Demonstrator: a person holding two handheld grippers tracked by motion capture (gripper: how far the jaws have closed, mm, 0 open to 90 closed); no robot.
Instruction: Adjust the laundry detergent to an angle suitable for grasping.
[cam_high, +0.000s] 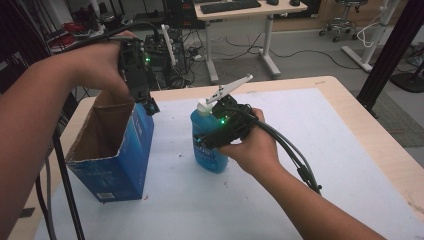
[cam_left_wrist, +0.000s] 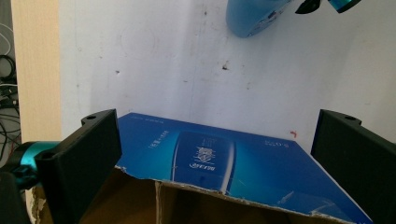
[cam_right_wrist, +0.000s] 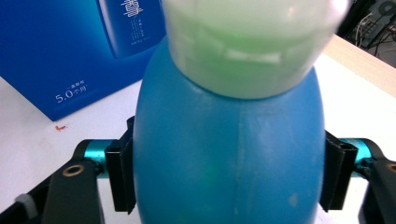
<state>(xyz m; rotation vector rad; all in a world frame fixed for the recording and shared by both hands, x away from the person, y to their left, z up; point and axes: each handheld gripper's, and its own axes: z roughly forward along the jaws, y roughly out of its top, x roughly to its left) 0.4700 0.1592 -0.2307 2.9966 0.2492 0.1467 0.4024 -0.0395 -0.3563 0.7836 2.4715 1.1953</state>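
Blue plastic bottle (cam_right_wrist: 229, 154) with its white cap stands on my white table mat (cam_high: 300, 150) beside the open blue cardboard box (cam_high: 117, 160); right gripper (cam_high: 210, 142) clamps its sides, left gripper (cam_high: 150, 106) spread above the box rim.

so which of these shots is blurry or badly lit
Right gripper view: the blue bottle sits so close that its pale cap is soft and out of focus, while the carton's print behind reads sharper. Left gripper view: mostly crisp, with the blue carton showing mild sheen. High view: dim and slightly grainy, the forearms dark, green lights glowing on both tongs.
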